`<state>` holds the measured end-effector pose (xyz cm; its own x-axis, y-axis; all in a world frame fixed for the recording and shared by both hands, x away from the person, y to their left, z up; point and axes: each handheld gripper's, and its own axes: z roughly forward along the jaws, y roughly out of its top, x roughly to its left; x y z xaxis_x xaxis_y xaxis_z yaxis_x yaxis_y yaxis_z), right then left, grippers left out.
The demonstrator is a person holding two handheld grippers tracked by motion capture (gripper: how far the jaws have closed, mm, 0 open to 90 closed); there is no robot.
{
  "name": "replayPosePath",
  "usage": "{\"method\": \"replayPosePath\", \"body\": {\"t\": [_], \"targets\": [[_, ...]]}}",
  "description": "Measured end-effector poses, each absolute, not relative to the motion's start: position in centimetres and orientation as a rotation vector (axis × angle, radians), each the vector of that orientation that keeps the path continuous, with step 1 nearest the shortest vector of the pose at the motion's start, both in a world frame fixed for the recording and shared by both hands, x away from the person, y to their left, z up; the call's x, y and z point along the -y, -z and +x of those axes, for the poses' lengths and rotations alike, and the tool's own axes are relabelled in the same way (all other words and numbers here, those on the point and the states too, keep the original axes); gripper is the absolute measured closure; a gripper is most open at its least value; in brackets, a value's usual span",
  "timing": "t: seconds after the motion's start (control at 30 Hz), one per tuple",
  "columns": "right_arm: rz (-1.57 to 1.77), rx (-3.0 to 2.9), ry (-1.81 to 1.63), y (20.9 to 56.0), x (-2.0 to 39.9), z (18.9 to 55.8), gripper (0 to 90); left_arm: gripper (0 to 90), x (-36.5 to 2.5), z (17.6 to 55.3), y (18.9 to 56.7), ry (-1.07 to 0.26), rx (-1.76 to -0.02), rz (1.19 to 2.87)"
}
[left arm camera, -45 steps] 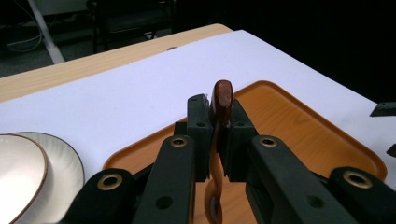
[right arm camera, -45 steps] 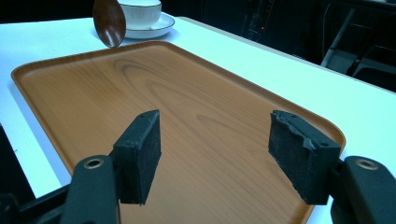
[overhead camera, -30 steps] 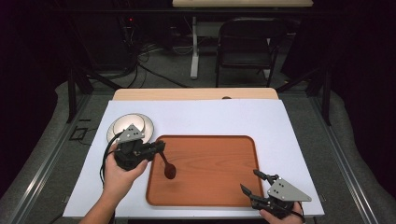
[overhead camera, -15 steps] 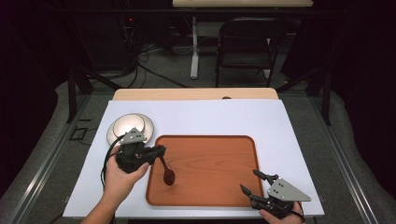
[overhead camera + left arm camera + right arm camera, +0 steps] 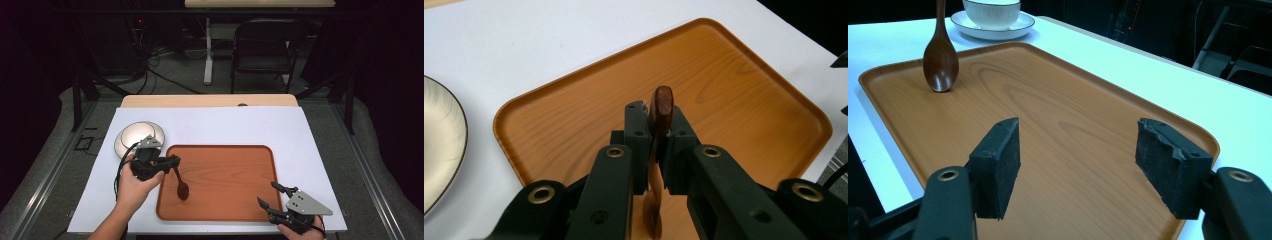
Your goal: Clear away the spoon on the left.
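Spoon-carrying is the work in hand: a dark wooden spoon (image 5: 180, 186) is pinched by its handle between the pads of the left gripper (image 5: 655, 131), as is seen in the left gripper view, where the handle end stands up between the two jaws. In the high view the left gripper (image 5: 172, 162) is held over the left edge of the wooden tray (image 5: 250, 160), and the spoon hangs bowl-down from it, with the bowl low over the tray's left part; whether the bowl touches the wood cannot be told.

Compared with a second ago, the left hand has been brought a little nearer the tray's front-left corner, and the spoon's bowl has been carried further in over the tray floor and lower. From this it is judged that the spoon is about to be laid on the tray, and that only the lowering and release remain.

The right gripper (image 5: 1078, 155) is held with its jaws spread wide and nothing between them, by the tray's front-right corner. A cup on a saucer (image 5: 137, 137) stands on the white tabletop (image 5: 310, 130), just beyond the tray's back-left corner.
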<state>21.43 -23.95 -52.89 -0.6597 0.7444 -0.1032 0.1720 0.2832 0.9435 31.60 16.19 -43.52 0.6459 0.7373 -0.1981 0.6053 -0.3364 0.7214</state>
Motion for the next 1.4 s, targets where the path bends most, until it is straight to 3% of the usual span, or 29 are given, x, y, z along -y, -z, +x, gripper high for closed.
{"method": "replayPosePath", "body": {"t": [1.4], "targets": [[0.796,-2.016,-1.394,52.7,23.9,21.5,34.0,78.0,-15.8,39.2,49.3,-0.188,-1.398,1.926]]}}
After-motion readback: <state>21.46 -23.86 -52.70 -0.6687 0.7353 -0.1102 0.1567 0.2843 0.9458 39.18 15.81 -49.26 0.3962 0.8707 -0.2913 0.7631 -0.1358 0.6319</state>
